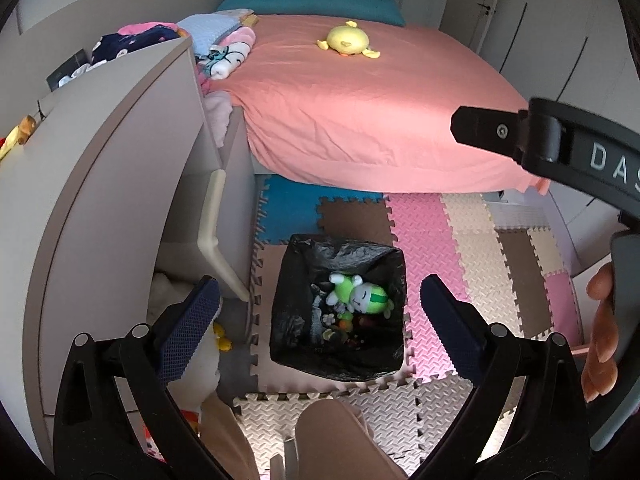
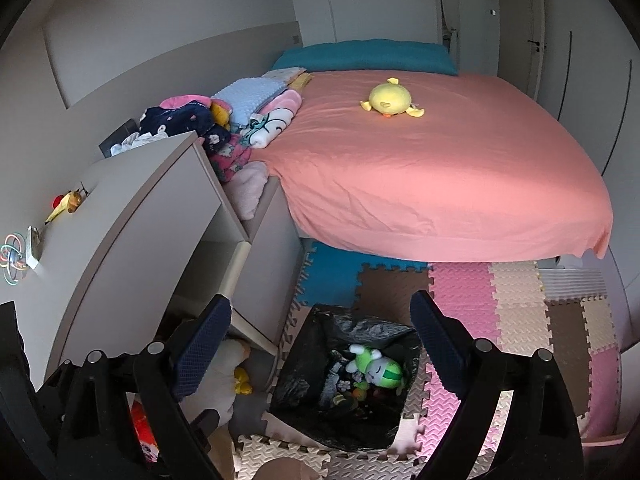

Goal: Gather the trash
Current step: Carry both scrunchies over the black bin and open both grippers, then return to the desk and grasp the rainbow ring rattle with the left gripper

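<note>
1. Hovering over the room from my remote seat, I log the left gripper (image 1: 320, 300): jaws spread wide, nothing between the blue pads (image 1: 188, 320), pointing down over the bin.
2. I log the right gripper (image 2: 320, 332): jaws also spread wide and empty, above the same bin. Its black body (image 1: 560, 140) and a hand (image 1: 600, 328) gripping it show at the right edge of the left wrist view.
3. Trash bin (image 1: 340, 364): square, lined with a black bag, standing on the foam mat just beside the cabinet and near the foot of the bed.
4. Green-and-white plush toy (image 1: 358, 294): lying inside the bin on top of small mixed litter (image 1: 340, 328); I cannot make out the individual pieces.
5. Foam puzzle mat (image 1: 460, 240): interlocking tiles in pink, cream, brown and blue, covering the floor.
6. Bed (image 1: 360, 120): pink sheet, teal pillow (image 1: 312, 0) at the head.
7. Yellow duck plush (image 1: 346, 42): resting on the sheet, well apart from the bin.
8. Pile of folded clothes and blankets (image 2: 240, 120): heaped between the bed and the cabinet.
9. Grey cabinet (image 1: 100, 180): to the left of the bin, with a pale handle (image 1: 212, 220).
10. White plush with yellow feet (image 2: 228, 376): on the floor at the cabinet's base, left of the bin.
11. Small yellow toy (image 2: 66, 202): lying on the cabinet top.
12. Person's leg (image 1: 340, 440): at the bottom of the left wrist view.
</note>
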`<state>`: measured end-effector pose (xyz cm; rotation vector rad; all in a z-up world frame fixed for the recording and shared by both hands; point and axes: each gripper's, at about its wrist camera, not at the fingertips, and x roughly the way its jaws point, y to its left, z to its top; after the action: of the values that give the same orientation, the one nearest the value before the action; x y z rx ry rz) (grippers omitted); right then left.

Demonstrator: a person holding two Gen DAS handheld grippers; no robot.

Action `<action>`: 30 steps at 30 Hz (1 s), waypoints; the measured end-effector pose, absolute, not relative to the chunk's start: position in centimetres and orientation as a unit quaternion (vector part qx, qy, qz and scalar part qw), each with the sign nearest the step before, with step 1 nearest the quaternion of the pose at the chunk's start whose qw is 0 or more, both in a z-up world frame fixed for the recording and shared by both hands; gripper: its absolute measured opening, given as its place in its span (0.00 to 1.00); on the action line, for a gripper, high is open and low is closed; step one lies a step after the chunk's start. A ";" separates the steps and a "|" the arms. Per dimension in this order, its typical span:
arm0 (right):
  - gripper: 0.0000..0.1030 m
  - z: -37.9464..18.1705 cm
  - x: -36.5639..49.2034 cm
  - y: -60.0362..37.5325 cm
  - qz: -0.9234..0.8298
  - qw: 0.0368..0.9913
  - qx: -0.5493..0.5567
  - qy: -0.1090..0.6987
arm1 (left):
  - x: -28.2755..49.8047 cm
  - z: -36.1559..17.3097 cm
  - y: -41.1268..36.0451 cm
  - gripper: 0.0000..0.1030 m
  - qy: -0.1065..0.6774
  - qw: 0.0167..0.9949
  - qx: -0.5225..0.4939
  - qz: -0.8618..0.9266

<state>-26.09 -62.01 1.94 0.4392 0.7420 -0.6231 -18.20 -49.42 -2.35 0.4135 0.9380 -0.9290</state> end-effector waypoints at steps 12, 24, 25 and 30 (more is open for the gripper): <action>0.88 4.2 -22.7 -58.7 -0.258 0.881 0.192 0.348 | -15.4 0.3 -46.6 0.94 0.423 0.790 0.160 -0.414; 0.88 6.8 -14.9 -51.2 -0.149 0.912 0.176 0.341 | -8.1 3.4 -37.6 0.94 0.414 0.841 0.121 -0.328; 0.88 7.0 -13.9 -50.4 -0.140 0.914 0.170 0.342 | -7.3 3.5 -36.7 0.94 0.414 0.845 0.115 -0.319; 0.88 7.4 -9.8 -46.8 -0.102 0.918 0.153 0.351 | -3.2 4.0 -31.3 0.94 0.417 0.866 0.082 -0.263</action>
<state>-9.82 -46.80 7.36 0.3156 0.7213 -0.2103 -3.23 -31.31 4.04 0.1727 0.8729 -0.5516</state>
